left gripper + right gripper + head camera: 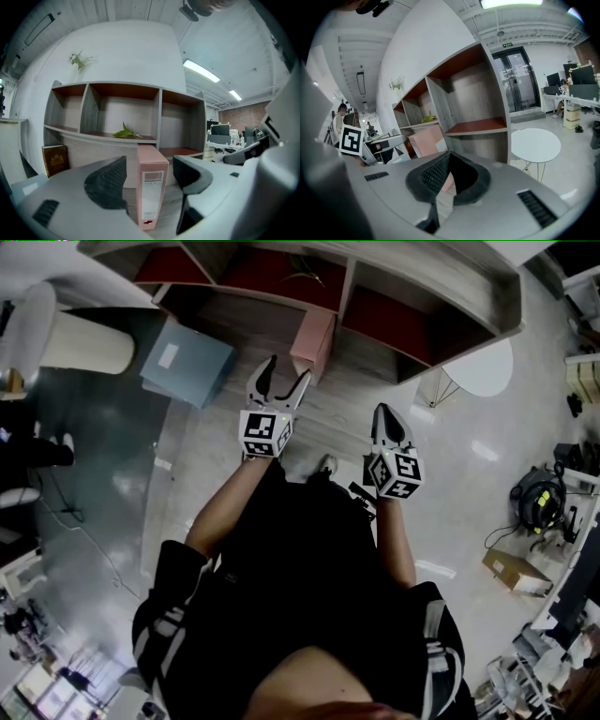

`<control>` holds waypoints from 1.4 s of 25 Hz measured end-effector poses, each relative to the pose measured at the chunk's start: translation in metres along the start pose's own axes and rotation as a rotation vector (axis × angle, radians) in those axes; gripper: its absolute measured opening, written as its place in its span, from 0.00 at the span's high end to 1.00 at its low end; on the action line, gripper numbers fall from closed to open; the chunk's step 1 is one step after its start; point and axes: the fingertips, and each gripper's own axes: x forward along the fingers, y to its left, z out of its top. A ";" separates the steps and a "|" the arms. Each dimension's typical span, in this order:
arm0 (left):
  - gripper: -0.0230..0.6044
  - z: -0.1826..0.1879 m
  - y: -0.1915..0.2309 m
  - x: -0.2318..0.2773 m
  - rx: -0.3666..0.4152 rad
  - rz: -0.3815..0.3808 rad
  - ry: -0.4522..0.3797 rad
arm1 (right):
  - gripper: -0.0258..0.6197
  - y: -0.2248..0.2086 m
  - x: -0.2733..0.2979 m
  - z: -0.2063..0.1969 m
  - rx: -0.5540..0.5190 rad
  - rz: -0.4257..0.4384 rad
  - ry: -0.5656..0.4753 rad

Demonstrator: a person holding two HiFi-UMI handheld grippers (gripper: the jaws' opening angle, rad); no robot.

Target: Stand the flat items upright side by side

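A pale-pink upright box file (151,187) stands on the wooden shelf (246,317) just ahead of the left gripper (287,379), whose jaws are released. The right gripper (385,416) is clenched and empty. A blue-grey box (187,360) sits to the left.

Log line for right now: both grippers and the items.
left gripper: open, pink binder between jaws | pink binder: upright | right gripper: shut, empty | blue-grey box: lying flat

The shelf unit's wood-grain base ledge (361,390) carries a pink file box (314,338) standing upright and, apart at its left end, a grey-blue box (187,362) lying flat.
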 end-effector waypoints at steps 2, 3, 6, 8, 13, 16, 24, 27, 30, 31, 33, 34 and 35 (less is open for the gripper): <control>0.58 0.015 0.005 -0.021 0.016 0.015 -0.027 | 0.92 0.009 -0.001 0.007 -0.012 0.027 -0.010; 0.72 0.024 0.007 -0.031 0.019 0.025 -0.048 | 0.92 0.015 0.000 0.010 -0.019 0.043 -0.015; 0.87 0.044 0.011 -0.064 0.007 0.048 -0.109 | 0.92 0.038 0.001 0.018 -0.046 0.100 -0.021; 0.91 0.051 0.013 -0.088 -0.002 0.082 -0.137 | 0.92 0.056 0.001 0.020 -0.065 0.147 -0.017; 0.93 0.058 0.030 -0.146 -0.023 0.229 -0.166 | 0.92 0.110 0.010 0.018 -0.125 0.310 0.003; 0.93 0.059 0.042 -0.178 -0.019 0.319 -0.173 | 0.92 0.147 0.014 0.011 -0.167 0.419 0.024; 0.93 0.070 0.072 -0.266 -0.029 0.488 -0.201 | 0.92 0.236 0.000 0.002 -0.255 0.603 0.035; 0.93 0.059 0.079 -0.282 -0.063 0.495 -0.194 | 0.92 0.257 -0.002 -0.002 -0.280 0.614 0.033; 0.93 0.046 0.082 -0.292 -0.084 0.491 -0.181 | 0.92 0.270 -0.004 -0.009 -0.282 0.611 0.043; 0.93 0.044 0.083 -0.295 -0.091 0.491 -0.181 | 0.92 0.274 -0.005 -0.010 -0.282 0.610 0.043; 0.93 0.041 0.088 -0.301 -0.104 0.491 -0.184 | 0.92 0.281 -0.007 -0.012 -0.286 0.609 0.038; 0.93 0.040 0.090 -0.305 -0.108 0.491 -0.189 | 0.92 0.285 -0.008 -0.013 -0.287 0.608 0.034; 0.93 0.040 0.093 -0.309 -0.113 0.492 -0.199 | 0.92 0.288 -0.009 -0.014 -0.289 0.606 0.030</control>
